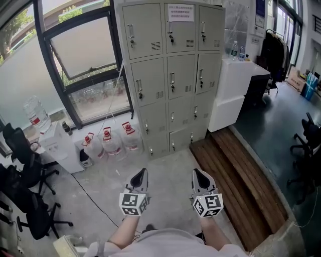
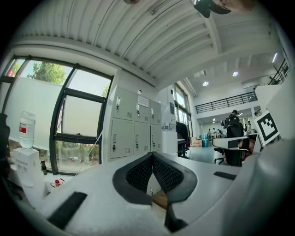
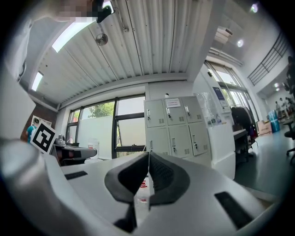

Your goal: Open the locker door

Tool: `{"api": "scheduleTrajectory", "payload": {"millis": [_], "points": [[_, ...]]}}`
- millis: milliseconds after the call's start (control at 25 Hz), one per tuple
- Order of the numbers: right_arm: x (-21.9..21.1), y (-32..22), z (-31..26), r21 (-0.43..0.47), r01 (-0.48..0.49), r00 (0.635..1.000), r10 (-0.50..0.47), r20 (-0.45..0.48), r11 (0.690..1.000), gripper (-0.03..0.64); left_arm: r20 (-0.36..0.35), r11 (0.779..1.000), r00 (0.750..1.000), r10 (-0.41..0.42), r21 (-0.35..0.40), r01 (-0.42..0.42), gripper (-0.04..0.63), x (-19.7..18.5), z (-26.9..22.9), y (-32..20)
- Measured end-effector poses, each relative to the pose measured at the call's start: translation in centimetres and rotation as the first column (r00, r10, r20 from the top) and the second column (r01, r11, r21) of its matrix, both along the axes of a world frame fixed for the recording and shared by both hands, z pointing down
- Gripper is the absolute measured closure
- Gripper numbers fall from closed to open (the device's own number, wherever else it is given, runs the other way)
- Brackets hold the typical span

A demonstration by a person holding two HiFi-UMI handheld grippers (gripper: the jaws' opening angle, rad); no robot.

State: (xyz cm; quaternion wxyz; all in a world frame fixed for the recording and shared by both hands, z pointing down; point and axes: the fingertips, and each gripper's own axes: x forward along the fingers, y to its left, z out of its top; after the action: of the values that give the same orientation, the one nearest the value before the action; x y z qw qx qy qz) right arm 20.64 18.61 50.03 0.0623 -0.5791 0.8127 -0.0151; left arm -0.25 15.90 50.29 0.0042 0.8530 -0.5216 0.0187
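Standing well apart from the locker (image 1: 170,75), the person is holding both claws low over a bare stretch of pale floor (image 1: 168,173) — open room is lying between the claw tips and the locker's foot. The left claw (image 1: 142,173) is pointing forward with its jaws pressed together on nothing; the right claw (image 1: 197,174) is showing the same, pads meeting and empty.

Water jugs (image 1: 108,140) are crowding the floor just beside the locker's left edge, under the dark-framed window (image 1: 85,60). A white cabinet (image 1: 235,90) is touching its right side, and a wooden platform (image 1: 235,185) is running along the floor on the right. Office chairs (image 1: 25,170) are sitting at the far left.

The locker is standing against the far wall — pale grey, three columns by four rows of small doors, each with a handle and a vent slot, all closed. A paper notice (image 1: 180,12) is sticking to the top middle door.
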Motion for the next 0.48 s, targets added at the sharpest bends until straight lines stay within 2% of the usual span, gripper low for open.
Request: {"api": "scheduleTrajectory", "payload": {"millis": [480], "points": [[1.0,-2.1,0.1,-0.016,0.064,0.998,-0.064,0.008,0.998,0.603,0.01,0.997,0.997,-0.078,0.021,0.078,0.586,0.3,-1.0,-0.5]]}}
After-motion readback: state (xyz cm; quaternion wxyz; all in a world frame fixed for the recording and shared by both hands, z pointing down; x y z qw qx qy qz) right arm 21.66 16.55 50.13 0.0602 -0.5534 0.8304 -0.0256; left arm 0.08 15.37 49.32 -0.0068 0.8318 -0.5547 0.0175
